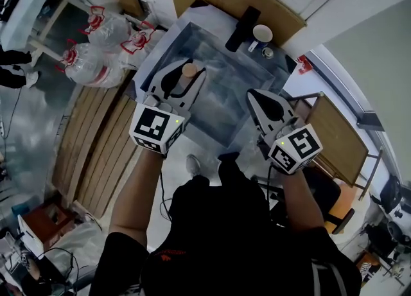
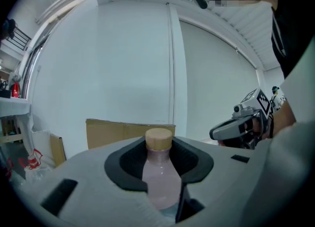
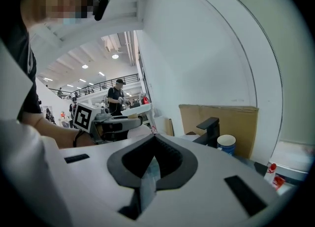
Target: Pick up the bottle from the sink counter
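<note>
Task's thing: the bottle (image 2: 160, 174), pale pink with a cork-coloured cap, stands upright between the jaws of the left gripper (image 1: 184, 78).
Left jaws: partly apart and closed on the bottle's body. In the left gripper view the body fills the gap between the pads and the cap rises just above the jaw tips.
Long axis: the bottle's axis runs along the jaws, with the neck towards the tips and the base down by the gripper's body.
Where it sits: in the head view the bottle is over the basin of the sink (image 1: 225, 89). No view shows its base, so I cannot tell whether anything supports it from below.
Right jaws: the right gripper (image 1: 259, 97) has its jaws together at the tips with nothing between them. It hangs over the sink's near right side, well apart from the bottle.
Nearer hand: the left one, which already has the bottle.
Surroundings: the black faucet (image 1: 243, 28) and a paper cup (image 1: 262, 33) stand on the bench (image 1: 217, 17) beyond the basin, clear of both grippers.
Judgement: the grasp looks made, so what remains is a straight lift that keeps the bottle upright.
</note>
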`<state>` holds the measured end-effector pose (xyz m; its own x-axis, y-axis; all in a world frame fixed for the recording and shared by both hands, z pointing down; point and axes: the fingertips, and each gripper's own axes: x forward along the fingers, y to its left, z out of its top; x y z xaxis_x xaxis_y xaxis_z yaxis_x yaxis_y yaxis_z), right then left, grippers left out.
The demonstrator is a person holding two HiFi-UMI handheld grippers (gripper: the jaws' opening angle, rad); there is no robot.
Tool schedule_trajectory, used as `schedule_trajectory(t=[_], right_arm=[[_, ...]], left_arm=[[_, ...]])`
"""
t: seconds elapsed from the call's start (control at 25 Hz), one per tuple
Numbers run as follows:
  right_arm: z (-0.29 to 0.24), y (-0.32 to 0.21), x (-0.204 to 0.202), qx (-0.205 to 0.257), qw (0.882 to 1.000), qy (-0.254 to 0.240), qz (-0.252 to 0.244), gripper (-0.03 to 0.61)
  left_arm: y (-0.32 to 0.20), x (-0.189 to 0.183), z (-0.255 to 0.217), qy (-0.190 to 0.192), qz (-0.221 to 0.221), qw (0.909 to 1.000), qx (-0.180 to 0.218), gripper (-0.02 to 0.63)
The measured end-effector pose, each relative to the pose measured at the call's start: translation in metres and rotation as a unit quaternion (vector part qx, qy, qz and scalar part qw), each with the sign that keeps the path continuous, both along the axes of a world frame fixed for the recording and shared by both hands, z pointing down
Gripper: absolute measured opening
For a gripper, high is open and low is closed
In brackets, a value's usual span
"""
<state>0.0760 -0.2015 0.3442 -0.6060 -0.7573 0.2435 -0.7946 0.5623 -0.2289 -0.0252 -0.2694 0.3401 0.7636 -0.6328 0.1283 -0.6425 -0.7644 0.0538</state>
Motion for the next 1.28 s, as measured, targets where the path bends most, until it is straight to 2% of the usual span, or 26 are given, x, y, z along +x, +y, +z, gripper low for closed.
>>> schedule_trajectory(t=[0.68,1.12,1.28], right_arm=[[-0.032,0.020,-0.006,0.022,1.000,0.009,-0.004,0.003],[-0.032,0.029,0.003,0.020,1.000,0.013,-0.008,0.003],[-0.035,0.030,0.002,0.022,1.000,0.012,-0.011,0.003]], left_arm=[[0.077,-0.006,-0.021,-0.003,0.023,0.9997,0.006,0.143],[0.091,-0.005,-0.016,-0.003,0.013,0.9996,-0.023,0.143],[0.093,-0.003,-0.017,-0.009,0.021,0.9997,-0.009,0.143]])
